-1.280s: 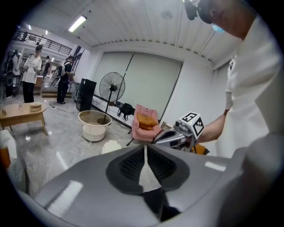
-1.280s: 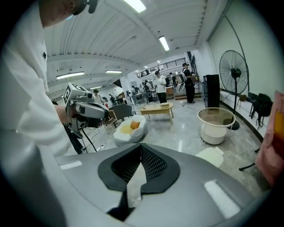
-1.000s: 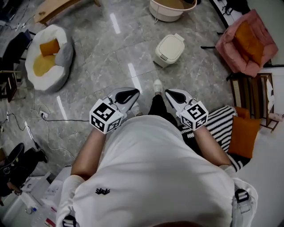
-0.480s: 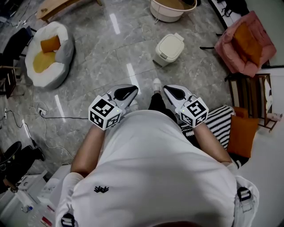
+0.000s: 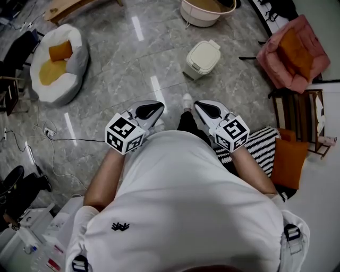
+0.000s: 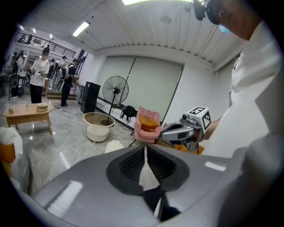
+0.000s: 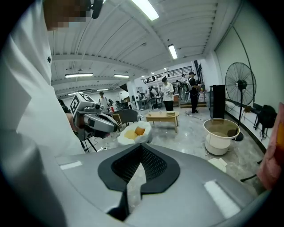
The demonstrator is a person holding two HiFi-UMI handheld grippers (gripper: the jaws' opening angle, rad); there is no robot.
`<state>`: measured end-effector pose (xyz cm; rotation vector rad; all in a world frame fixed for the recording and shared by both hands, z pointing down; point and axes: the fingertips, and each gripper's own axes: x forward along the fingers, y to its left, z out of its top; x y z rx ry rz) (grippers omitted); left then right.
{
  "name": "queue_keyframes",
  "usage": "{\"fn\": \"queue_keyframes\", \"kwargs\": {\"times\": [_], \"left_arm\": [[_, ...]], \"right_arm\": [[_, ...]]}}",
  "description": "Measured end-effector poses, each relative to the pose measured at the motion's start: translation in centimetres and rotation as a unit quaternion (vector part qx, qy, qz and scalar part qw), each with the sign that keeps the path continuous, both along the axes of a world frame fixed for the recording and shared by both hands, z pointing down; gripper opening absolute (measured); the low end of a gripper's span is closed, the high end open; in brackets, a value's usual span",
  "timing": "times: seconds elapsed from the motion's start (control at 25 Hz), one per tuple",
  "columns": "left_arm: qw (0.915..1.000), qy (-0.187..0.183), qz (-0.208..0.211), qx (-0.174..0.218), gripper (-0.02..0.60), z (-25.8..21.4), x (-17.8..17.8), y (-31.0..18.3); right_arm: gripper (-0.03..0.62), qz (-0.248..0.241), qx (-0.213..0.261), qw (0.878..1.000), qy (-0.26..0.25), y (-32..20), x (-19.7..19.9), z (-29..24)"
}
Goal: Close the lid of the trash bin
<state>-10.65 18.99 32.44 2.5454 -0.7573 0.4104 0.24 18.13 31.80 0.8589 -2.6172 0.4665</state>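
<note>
The trash bin (image 5: pixel 202 59) is a small cream box on the marble floor, a step ahead of the person, and its lid lies down flat. It also shows as a pale shape in the left gripper view (image 6: pixel 114 146) and low at the right of the right gripper view (image 7: pixel 219 164). My left gripper (image 5: pixel 155 110) and right gripper (image 5: pixel 202 108) hang side by side in front of the person's chest, well short of the bin. Both are shut with nothing between the pads, and their tips meet in each gripper's own view (image 6: pixel 145 149) (image 7: pixel 141 146).
A cream round tub (image 5: pixel 206 10) stands beyond the bin. A white beanbag with orange cushions (image 5: pixel 56 64) lies at the left and a pink armchair (image 5: pixel 296 50) at the right. A striped rug (image 5: pixel 267 150), an orange cushion (image 5: pixel 289 162) and a floor cable (image 5: pixel 64 141) are close by.
Both grippers sit a little higher in the head view than a second ago. The bin and its lid look the same.
</note>
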Motion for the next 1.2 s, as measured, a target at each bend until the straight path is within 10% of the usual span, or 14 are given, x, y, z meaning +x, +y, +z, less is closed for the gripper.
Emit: {"fn": "queue_keyframes", "kwargs": {"times": [1.2], "left_arm": [[0.9999,0.003,-0.015,-0.003,0.075,0.7,-2.0,0.1]], "right_arm": [[0.002,-0.012,0.005,1.000,0.003,-0.2,-2.0,0.0]]}}
